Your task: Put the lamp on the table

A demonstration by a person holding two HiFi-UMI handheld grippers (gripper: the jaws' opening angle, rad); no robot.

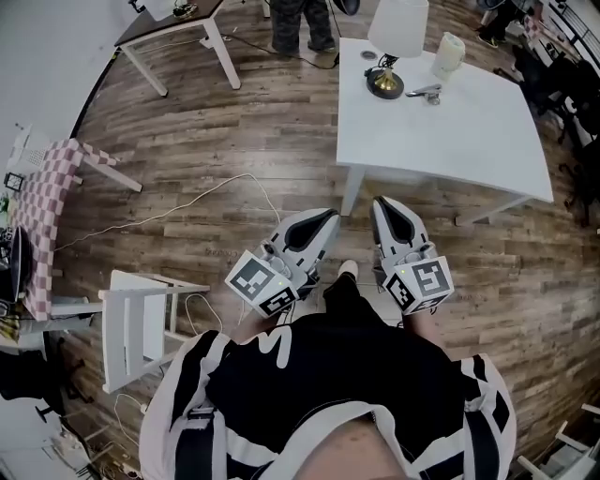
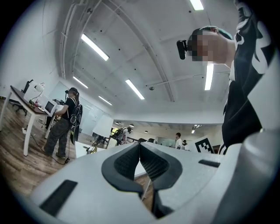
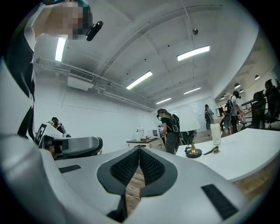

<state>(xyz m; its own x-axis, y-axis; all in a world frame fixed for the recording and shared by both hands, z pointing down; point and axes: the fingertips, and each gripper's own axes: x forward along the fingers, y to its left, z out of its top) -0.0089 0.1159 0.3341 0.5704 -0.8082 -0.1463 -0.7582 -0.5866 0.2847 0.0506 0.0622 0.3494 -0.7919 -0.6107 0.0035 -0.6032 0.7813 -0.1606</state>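
The lamp, with a white shade and a brass foot, stands upright at the far left corner of the white table. In the right gripper view the lamp shows on the tabletop, well ahead of the jaws. My left gripper and right gripper hang close to my body, over the floor just short of the table's near edge. Both point toward the table. The left gripper and the right gripper are shut with nothing between the pads.
A white cylinder and a small metal object lie beside the lamp. A white chair stands at my left, with a cable on the wooden floor. A checked-cloth table is at far left. A person stands beyond the table.
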